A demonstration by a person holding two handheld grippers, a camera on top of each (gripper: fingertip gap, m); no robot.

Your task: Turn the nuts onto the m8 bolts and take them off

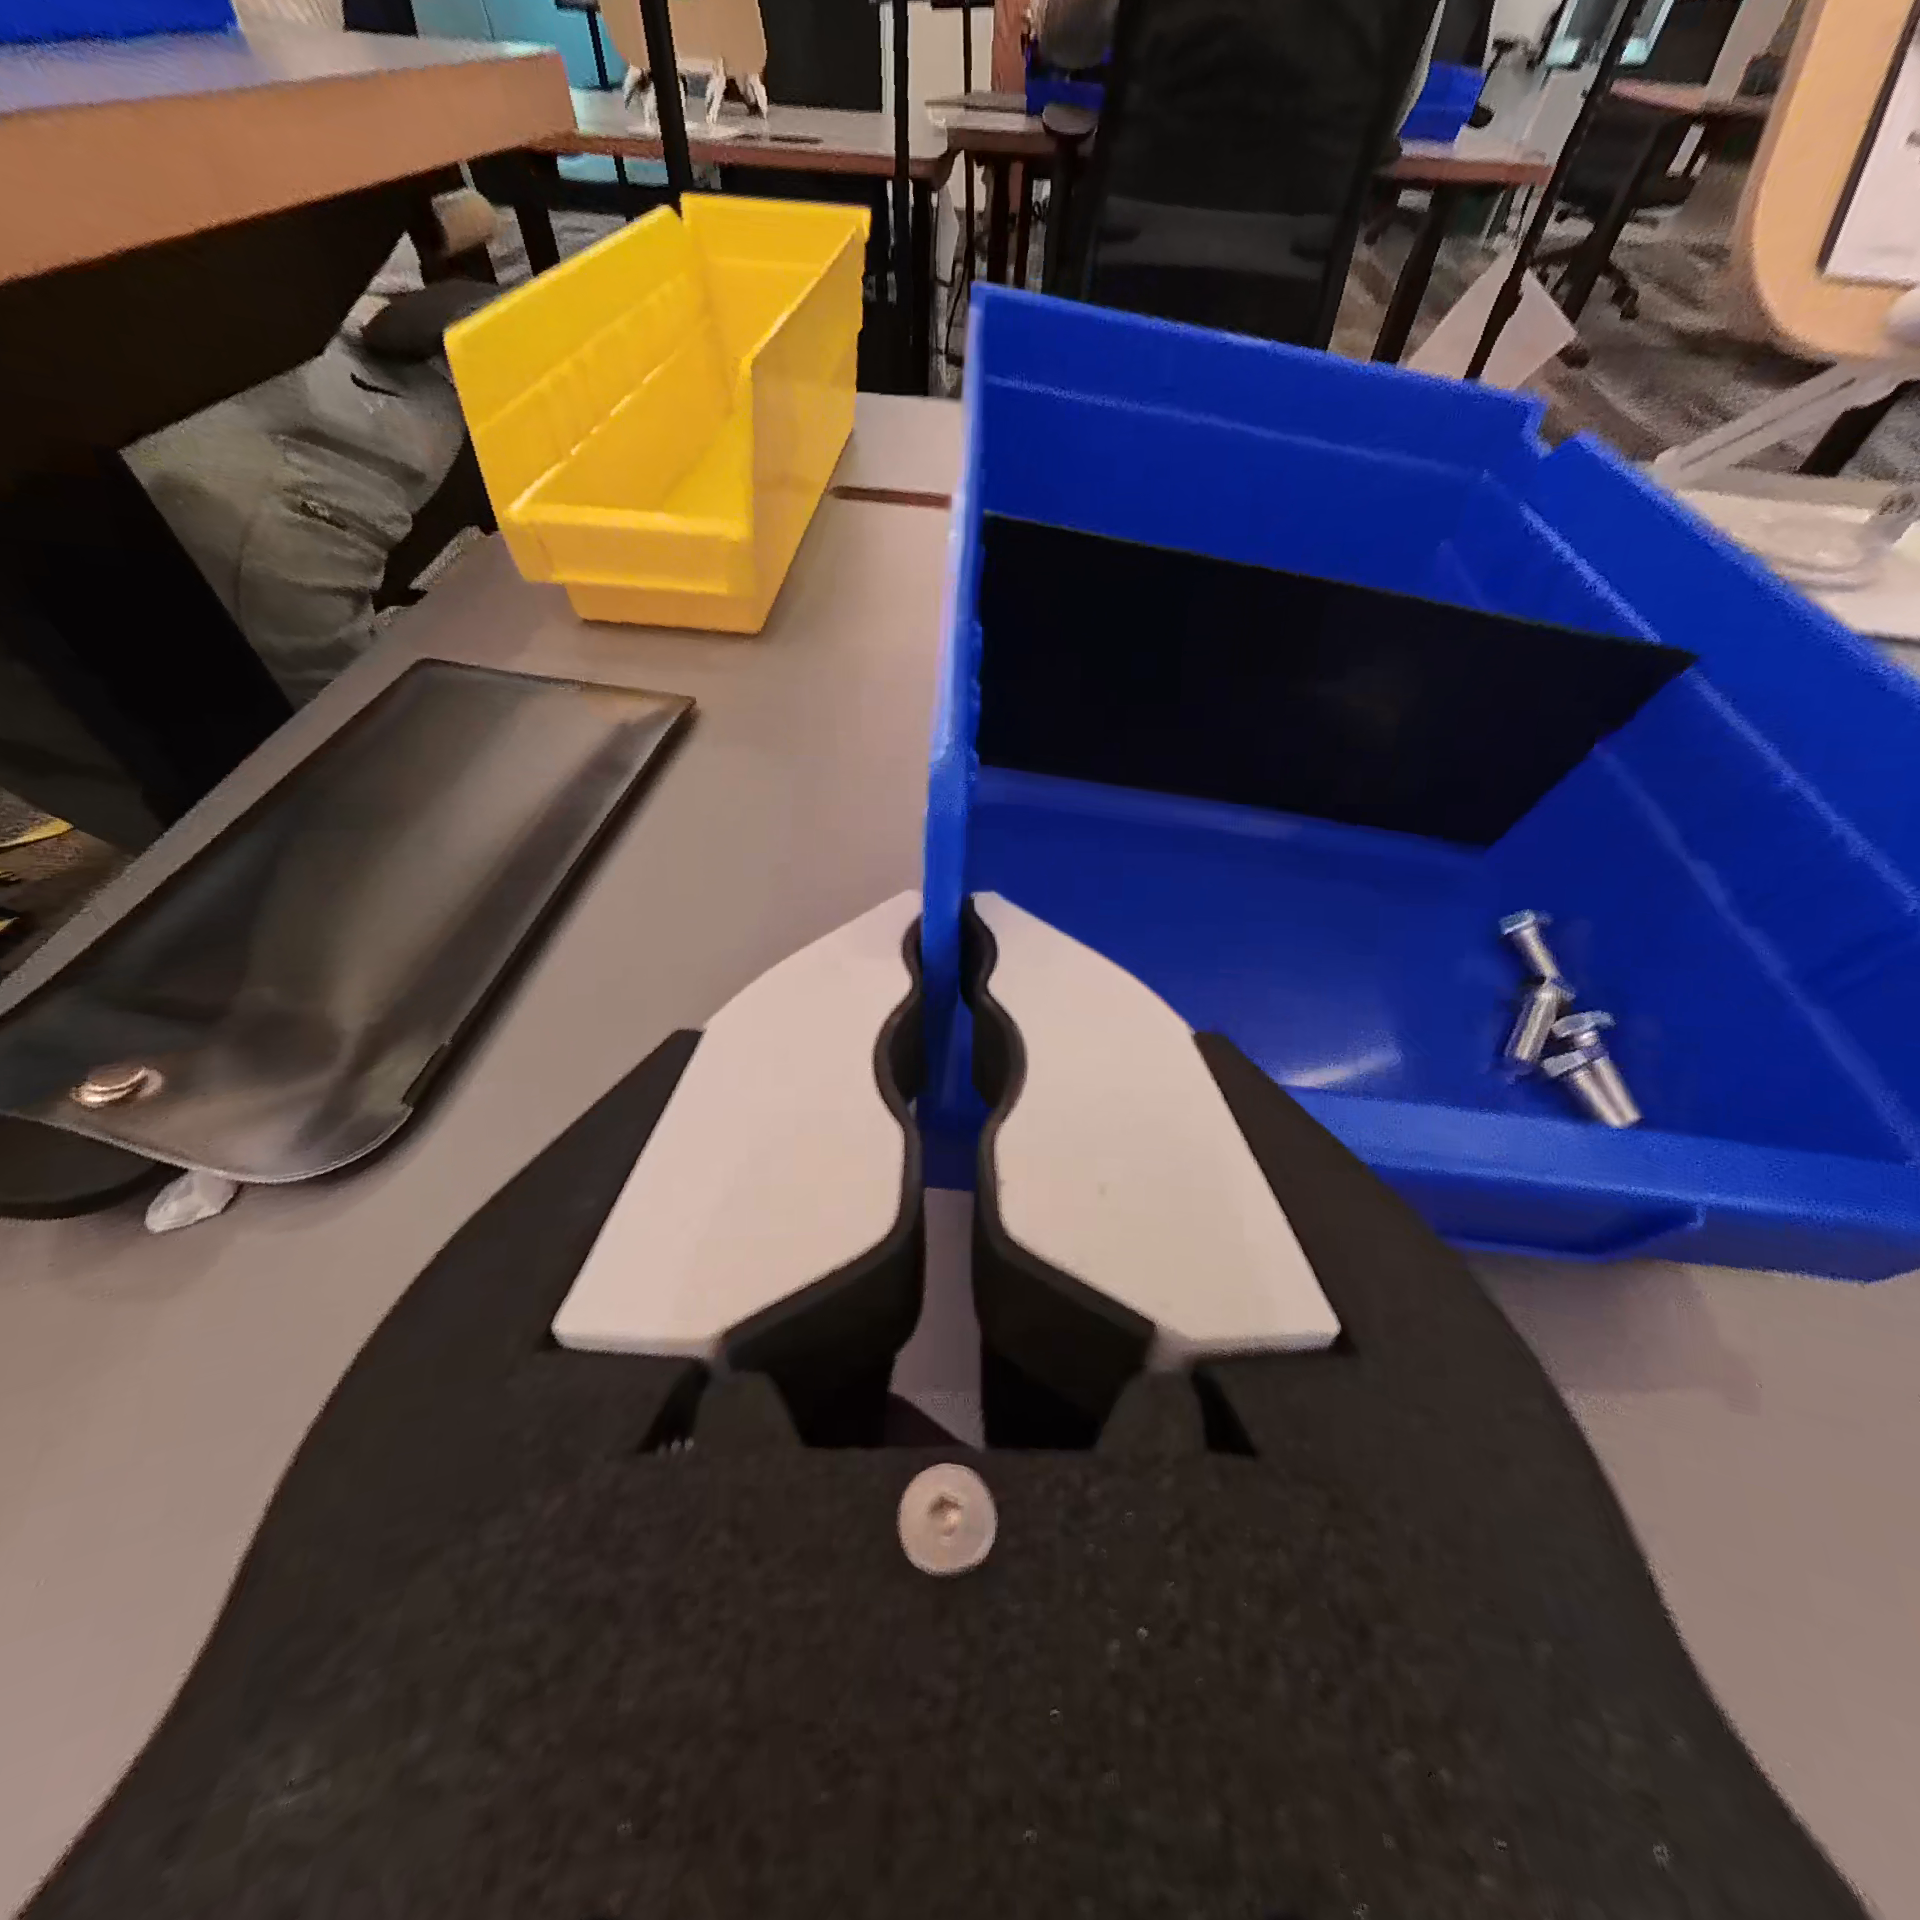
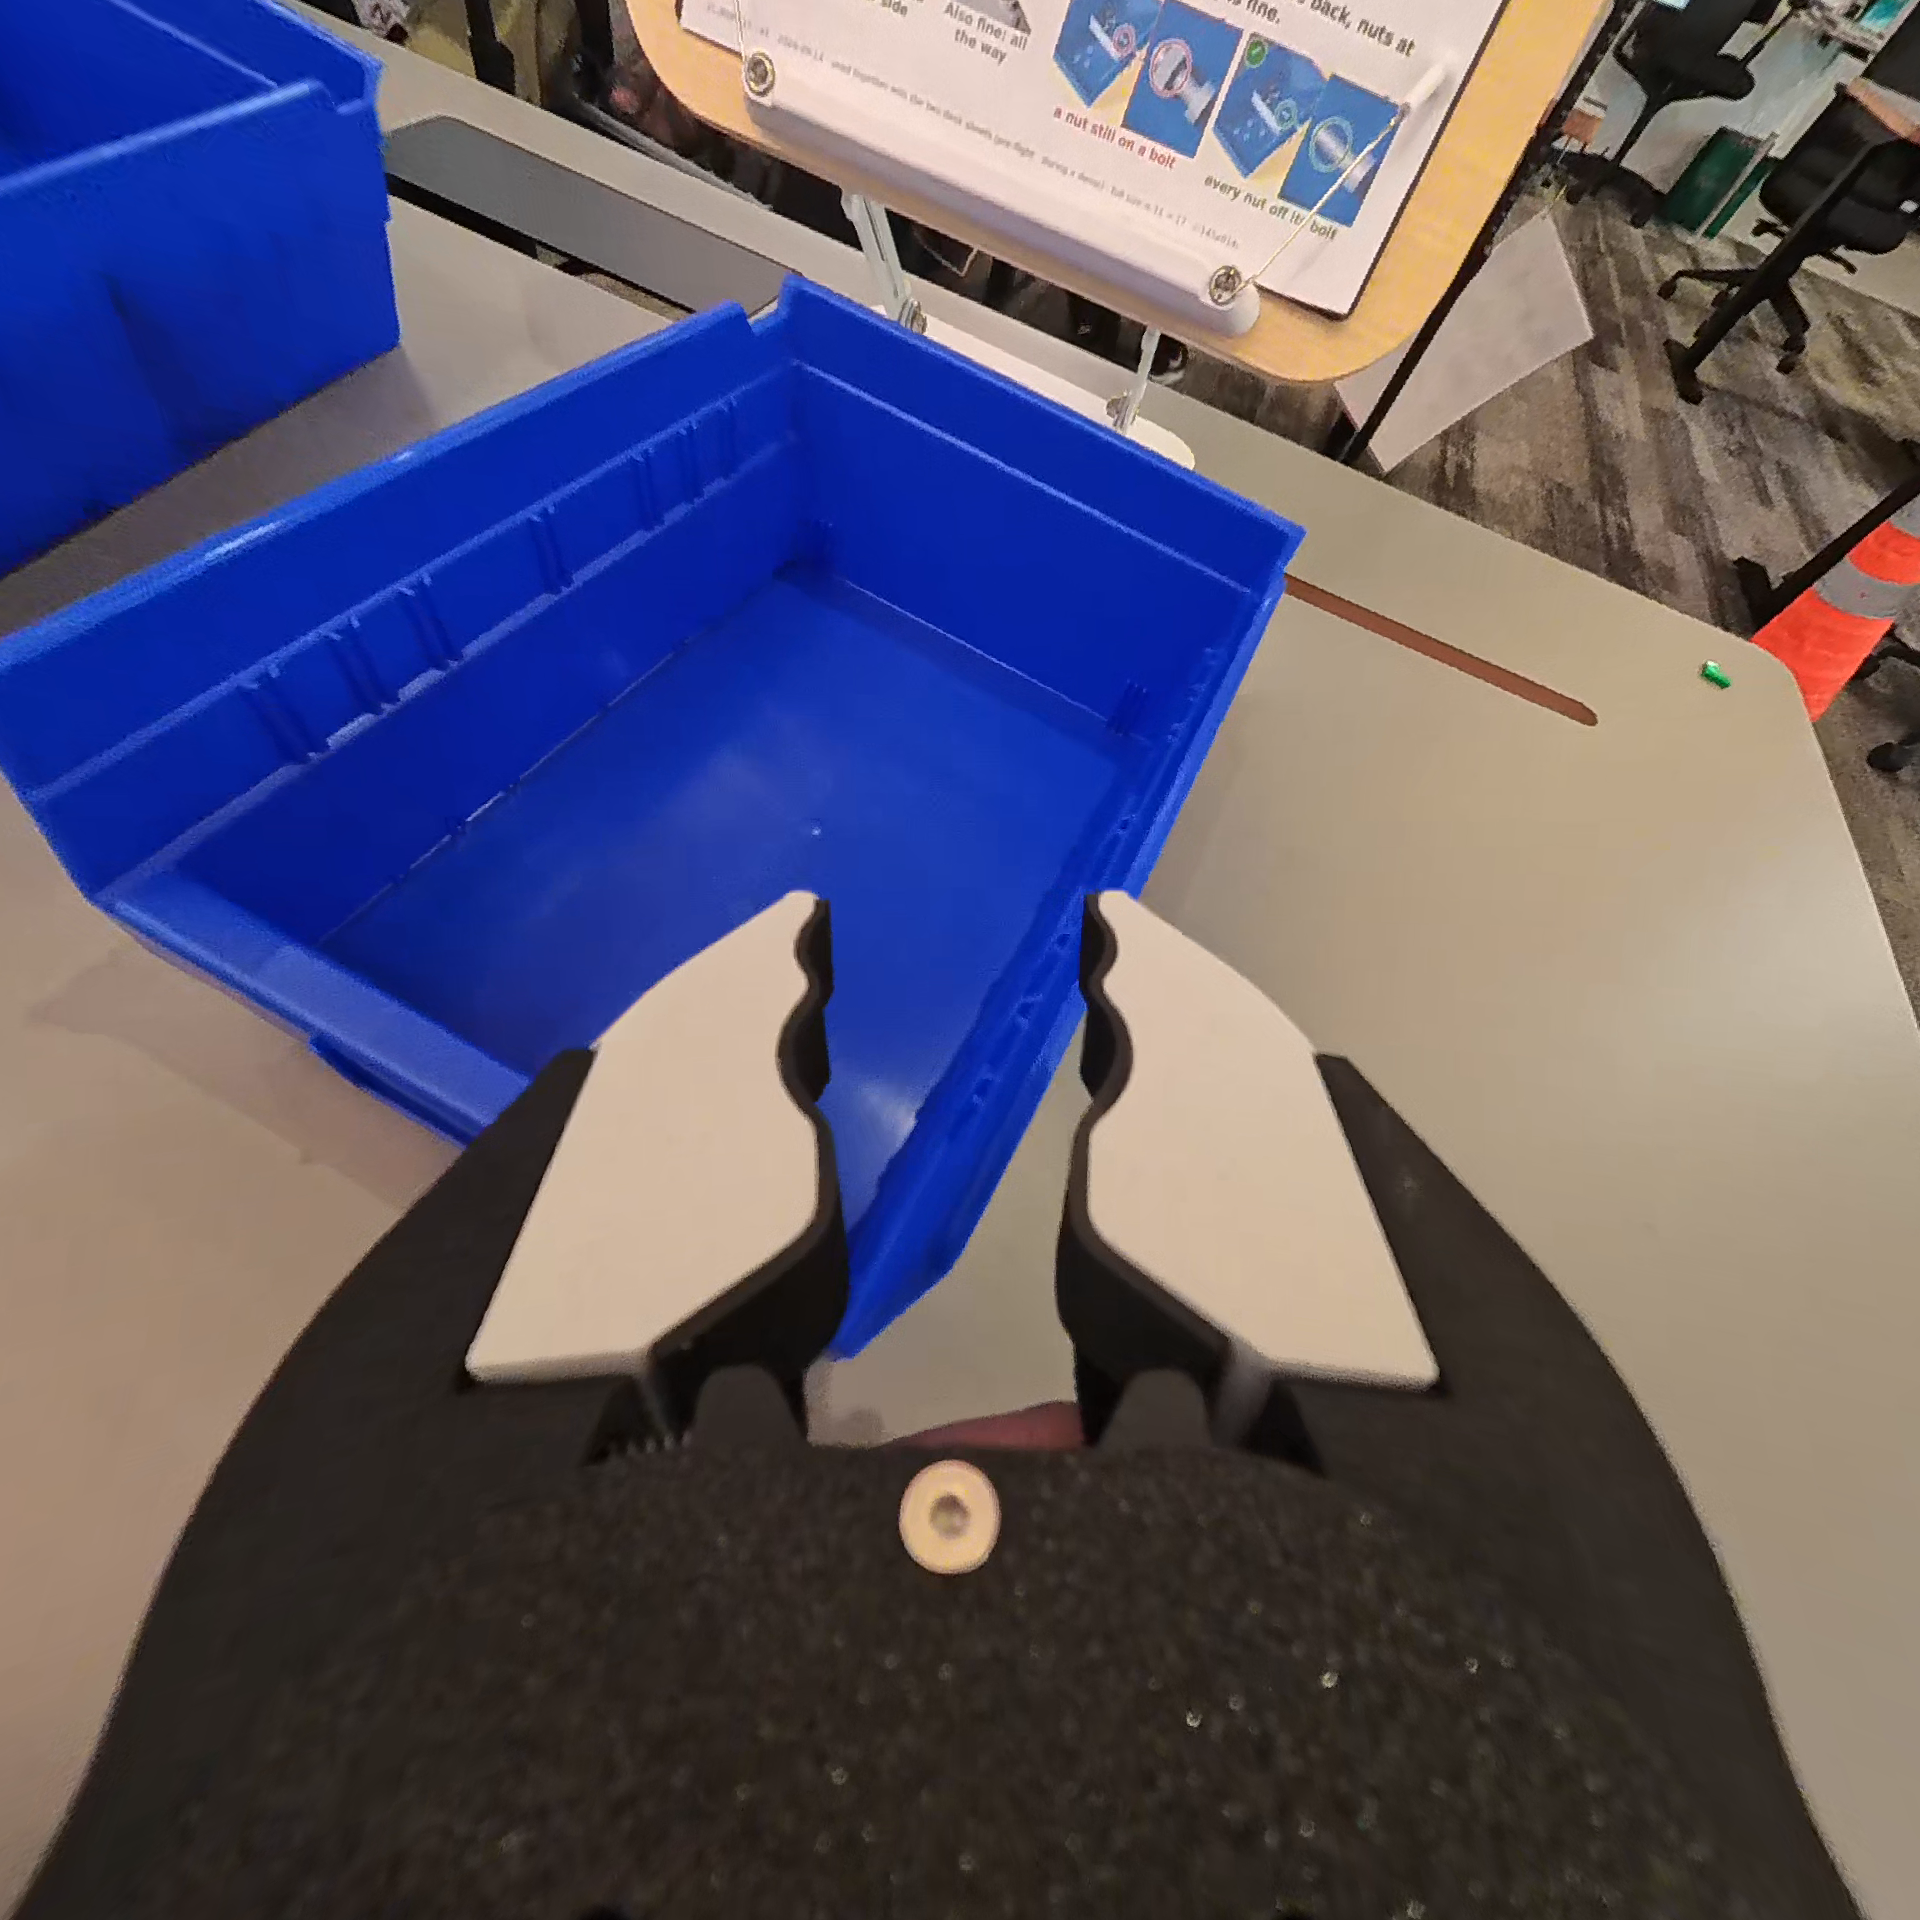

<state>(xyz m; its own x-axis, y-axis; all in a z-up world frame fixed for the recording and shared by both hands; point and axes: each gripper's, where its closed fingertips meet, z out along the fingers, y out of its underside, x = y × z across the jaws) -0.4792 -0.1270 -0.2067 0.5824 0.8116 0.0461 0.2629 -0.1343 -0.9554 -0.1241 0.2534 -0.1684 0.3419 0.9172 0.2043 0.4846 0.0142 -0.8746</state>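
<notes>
A few shiny silver bolts (image 1: 1564, 1023) lay heaped in the blue bin (image 1: 1351, 935), right of and just ahead of the left gripper (image 1: 943, 935), their shanks slanting roughly lengthwise away from it. That gripper was clamped on the bin's side wall. The right gripper (image 2: 954, 914) hung with jaws apart astride the wall of a second blue bin (image 2: 416, 665) on the counter (image 2: 1507, 987).

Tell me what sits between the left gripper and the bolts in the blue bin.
In the left wrist view, the left gripper clamps the blue bin's side wall; beyond it, only bare bin floor reaches the bolts.
</notes>
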